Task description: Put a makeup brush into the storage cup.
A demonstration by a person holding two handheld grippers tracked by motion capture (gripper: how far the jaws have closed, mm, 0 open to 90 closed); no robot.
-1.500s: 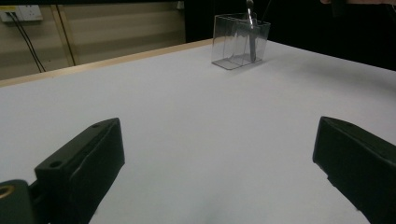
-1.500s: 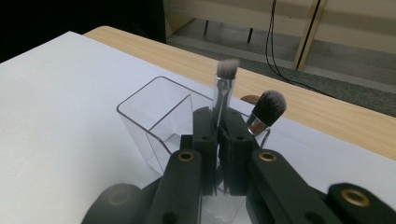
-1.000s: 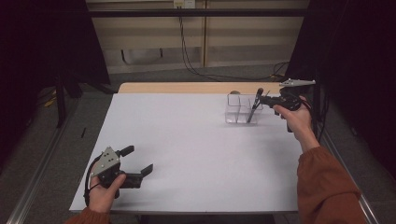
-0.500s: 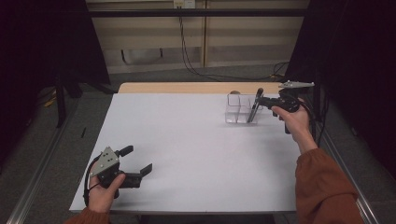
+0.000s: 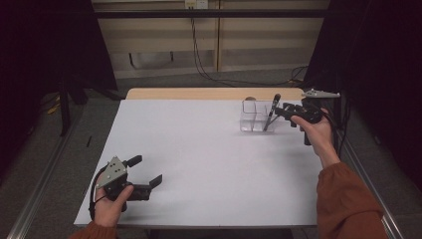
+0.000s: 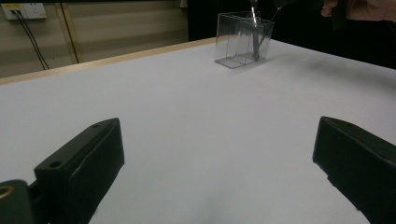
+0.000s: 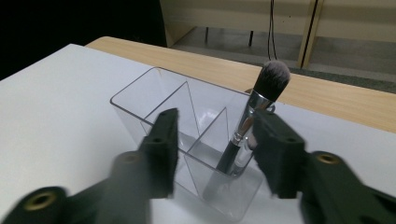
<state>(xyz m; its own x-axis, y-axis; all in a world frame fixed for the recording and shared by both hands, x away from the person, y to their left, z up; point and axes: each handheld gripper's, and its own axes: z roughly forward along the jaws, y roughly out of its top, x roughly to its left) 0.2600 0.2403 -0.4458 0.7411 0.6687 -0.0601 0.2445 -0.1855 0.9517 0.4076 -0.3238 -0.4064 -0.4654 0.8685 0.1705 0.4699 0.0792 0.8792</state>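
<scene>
A makeup brush point(image 7: 243, 126) with a silver ferrule and dark bristles stands tilted in the end compartment of a clear plastic organizer point(image 7: 154, 79). My right gripper point(image 7: 215, 121) is open around it. Its jaws have just been opening, and the brush sits between them, close beside the right-hand jaw. From above, the brush point(image 5: 271, 112) leans in the organizer point(image 5: 251, 117) at the table's far right, with the right gripper point(image 5: 281, 110) just beside it. My left gripper point(image 5: 147, 170) rests open and empty at the near left; its jaws point(image 6: 219, 135) stand wide apart over bare table.
The white tabletop point(image 5: 209, 159) has a wooden strip point(image 5: 199, 93) along its far edge. Cables point(image 5: 209, 74) run over the floor behind. Dark curtains flank both sides. The organizer's other compartments hold nothing.
The right gripper's jaws have spread apart from the brush they were shut on, and the brush now leans in the organizer. The left gripper has not moved.
</scene>
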